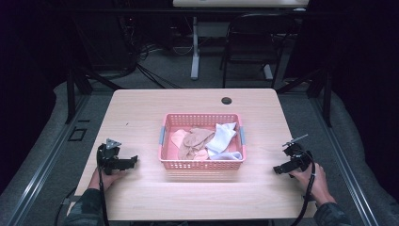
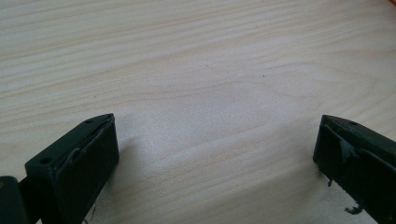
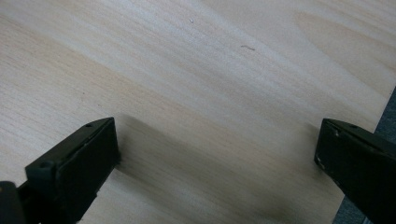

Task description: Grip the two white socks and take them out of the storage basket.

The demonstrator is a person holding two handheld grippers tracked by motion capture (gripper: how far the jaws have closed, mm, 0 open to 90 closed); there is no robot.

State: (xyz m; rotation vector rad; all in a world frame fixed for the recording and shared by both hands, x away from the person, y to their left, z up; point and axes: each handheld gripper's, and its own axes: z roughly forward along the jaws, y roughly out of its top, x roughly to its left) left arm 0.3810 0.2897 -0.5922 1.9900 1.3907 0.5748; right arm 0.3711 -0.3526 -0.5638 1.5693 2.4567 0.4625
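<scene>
1. Socks, a loose heap of soft fabric ones, are lying inside the pink plastic lattice basket (image 1: pixel 201 164), which is sitting near the middle of the pale wooden tabletop (image 1: pixel 141 113), between the two grippers and well apart from both.
2. At the left of the high view, the black left gripper (image 1: pixel 133 161) is resting low over the tabletop in the person's left hand (image 1: pixel 104 178), pointing toward the basket's left side; a grey three-cornered plate is sitting on top of it and a cable is trailing back off the near edge.
3. In the left gripper view its jaws are standing wide apart with only bare wood grain between them, gripping nothing.
4. Moving rightward into the basket, the peach and tan socks (image 1: pixel 192 141) are bunching in its left and middle part.
5. Just beside them, the white socks (image 1: pixel 223 137) are filling the right part, one draping toward the near right corner.
6. At the right, the black right gripper (image 1: pixel 277 169) is lying near the tabletop's right edge in the person's right hand (image 1: pixel 314 181), pointing toward the basket.
7. In the right gripper view its jaws are spreading wide as well, holding nothing, with bare tabletop between them and the table's edge showing by the right jaw.
</scene>
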